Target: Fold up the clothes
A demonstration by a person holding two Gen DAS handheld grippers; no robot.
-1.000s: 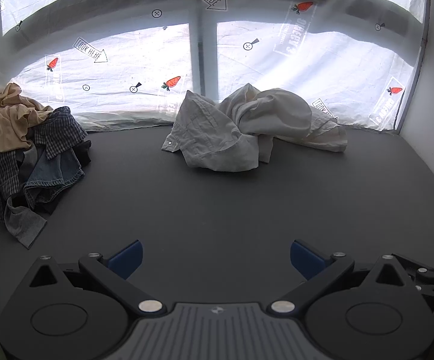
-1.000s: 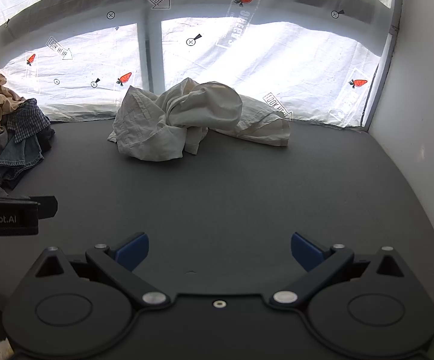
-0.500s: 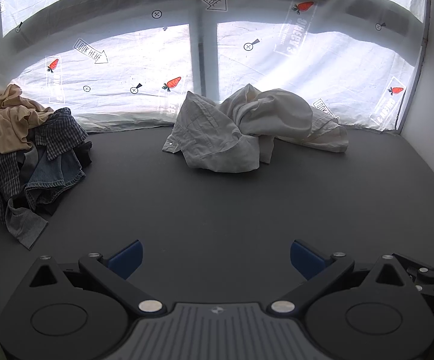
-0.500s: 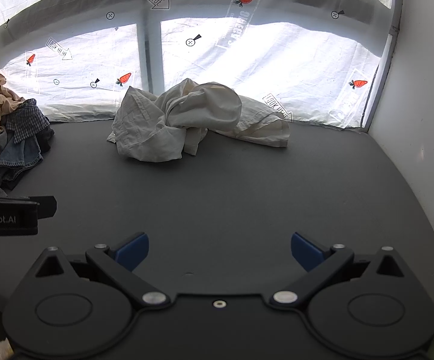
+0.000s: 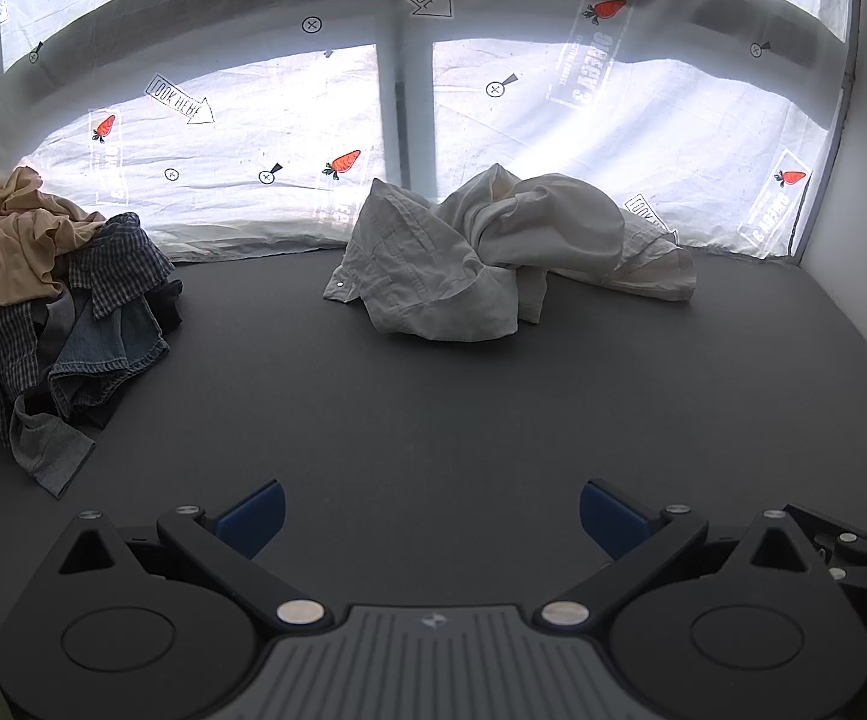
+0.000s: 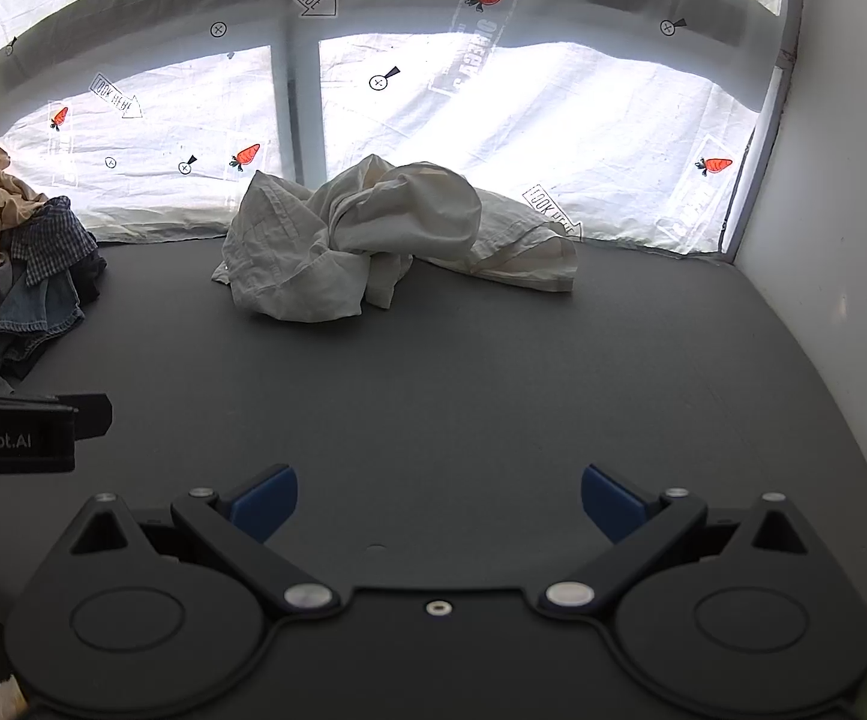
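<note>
A crumpled white shirt (image 5: 481, 264) lies at the far middle of the dark grey table (image 5: 433, 408); it also shows in the right wrist view (image 6: 373, 246). My left gripper (image 5: 430, 510) is open and empty, low over the near part of the table, well short of the shirt. My right gripper (image 6: 439, 498) is open and empty too, beside the left one and equally far from the shirt. The left gripper's body (image 6: 13, 432) shows at the left edge of the right wrist view.
A pile of mixed clothes (image 5: 43, 300), tan, checked and denim, sits at the table's far left, also in the right wrist view (image 6: 13, 276). A plastic-covered window (image 5: 553, 120) stands behind the table. A white wall (image 6: 841, 240) bounds the right side.
</note>
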